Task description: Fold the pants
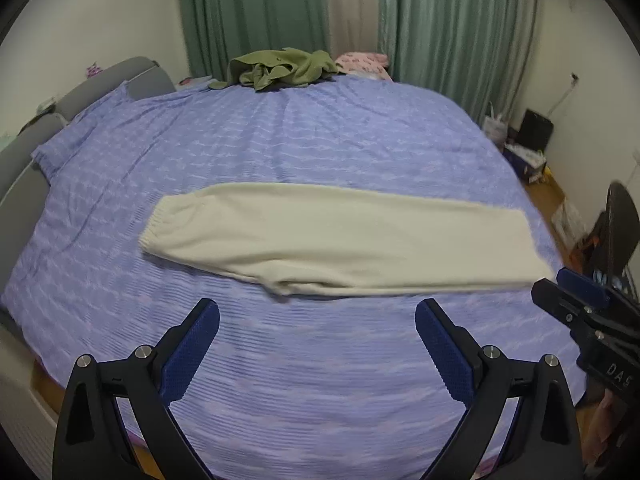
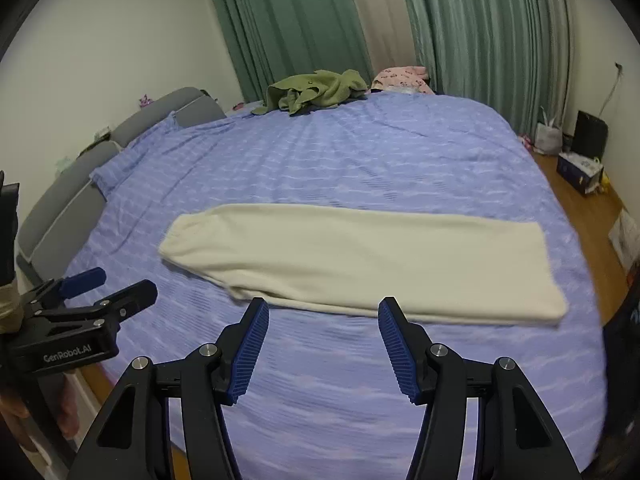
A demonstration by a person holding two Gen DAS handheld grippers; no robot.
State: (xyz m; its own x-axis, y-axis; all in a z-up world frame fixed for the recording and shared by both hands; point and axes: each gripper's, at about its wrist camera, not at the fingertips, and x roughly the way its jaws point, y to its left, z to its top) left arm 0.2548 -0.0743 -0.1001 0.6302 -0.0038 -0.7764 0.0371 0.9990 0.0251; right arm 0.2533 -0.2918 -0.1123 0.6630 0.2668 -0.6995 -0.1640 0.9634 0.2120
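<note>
The cream fleece pants [image 1: 344,240], folded lengthwise into one long strip, lie flat on the blue striped bedspread [image 1: 304,380] just beyond both sets of fingertips. The left gripper [image 1: 317,320] and right gripper [image 2: 323,314] hover spread wide, holding nothing. "GenRobot.AI" is readable on the left gripper's body; "DAS" on the right's is cut off.

The cream pants [image 1: 344,240] look like soft, matt fleecy cloth. The bedspread [image 1: 320,140] beneath is ribbed lavender fabric. The left gripper [image 1: 317,312] and right gripper [image 2: 323,310] are matt black plastic with ridged blue pads [image 2: 250,354] and shiny metal pins.
</note>
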